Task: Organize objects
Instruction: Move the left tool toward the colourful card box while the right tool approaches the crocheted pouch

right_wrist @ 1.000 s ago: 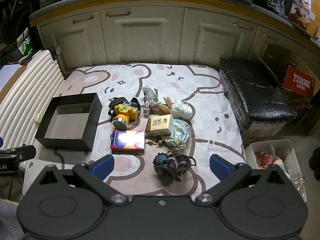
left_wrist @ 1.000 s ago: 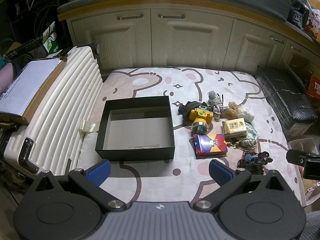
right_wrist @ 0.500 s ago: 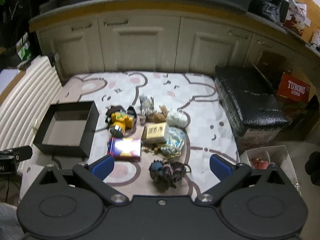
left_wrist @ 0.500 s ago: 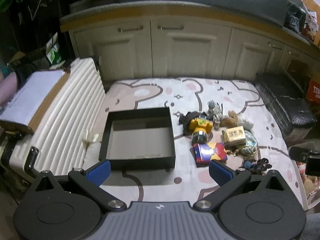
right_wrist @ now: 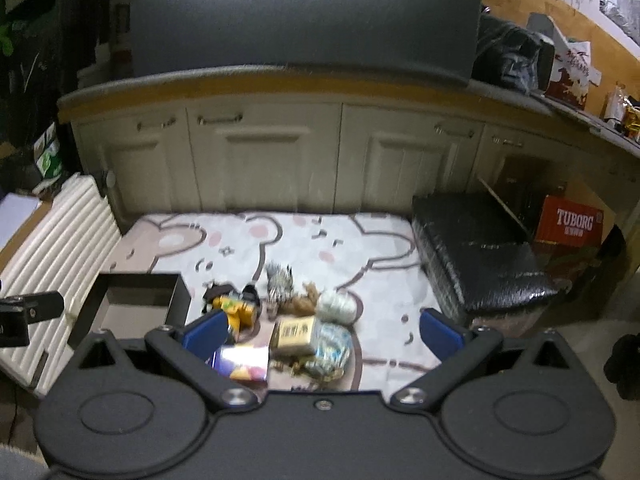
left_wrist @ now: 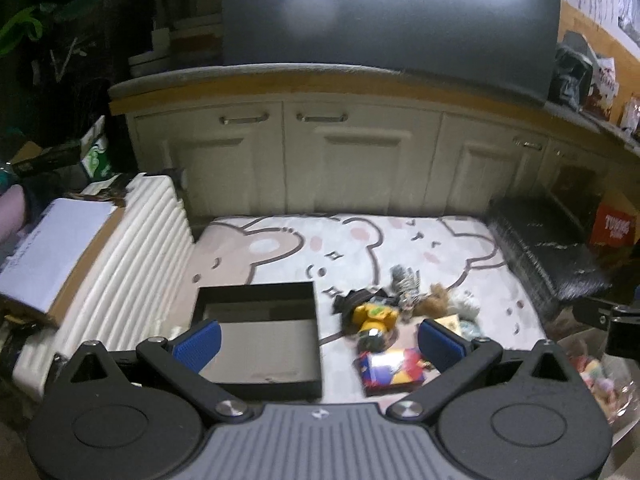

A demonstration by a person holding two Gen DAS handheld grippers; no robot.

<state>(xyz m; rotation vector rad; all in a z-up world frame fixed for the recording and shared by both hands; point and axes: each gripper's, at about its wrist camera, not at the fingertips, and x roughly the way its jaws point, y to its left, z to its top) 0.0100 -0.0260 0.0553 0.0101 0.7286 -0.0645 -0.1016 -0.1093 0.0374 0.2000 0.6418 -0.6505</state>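
Note:
An empty black open box sits on the bear-print mat; it also shows in the right wrist view. To its right lies a cluster of small things: a yellow toy camera, a striped plush, a colourful flat box, a tan carton, a pale pouch. My left gripper is open and empty, high above the mat's near edge. My right gripper is open and empty, high above the cluster.
A white ribbed suitcase lies along the mat's left side with a cardboard box on it. A black wrapped case lies on the right. Cream cabinets stand behind. A red Tuborg carton stands far right.
Both grippers have pulled back and tilted up, so the mat and objects now sit lower and smaller in both views. Nothing on the mat has moved.

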